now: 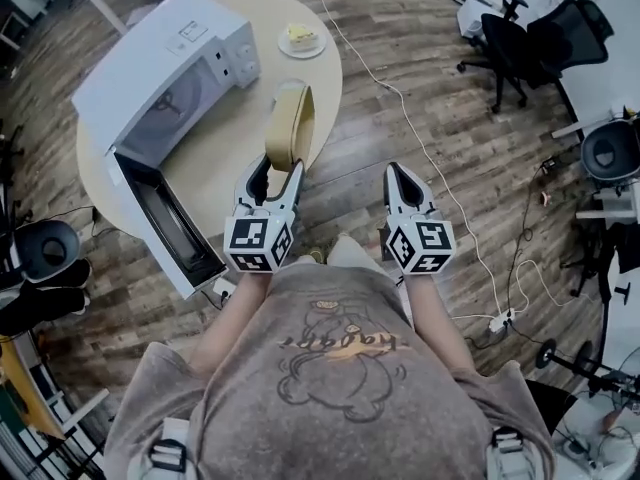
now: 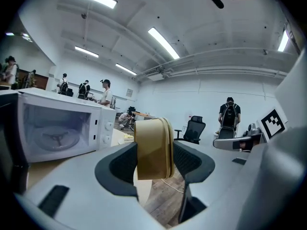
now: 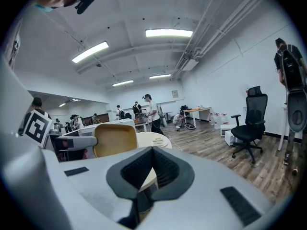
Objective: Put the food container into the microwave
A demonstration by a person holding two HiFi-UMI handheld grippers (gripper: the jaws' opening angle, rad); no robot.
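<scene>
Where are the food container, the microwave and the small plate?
food container (image 2: 152, 147): left gripper view, on its tan side wall.
microwave (image 1: 145, 63): head view, on its white top panel.
small plate (image 1: 300, 55): head view, on the rim nearest the camera.

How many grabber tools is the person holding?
2. The white left gripper holds the tan food container; the white right gripper, jaws shut and empty, is beside it.

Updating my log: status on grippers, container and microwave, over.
Left gripper shut on food container, held on edge. Right gripper shut, empty. Microwave door open, way clear.
</scene>
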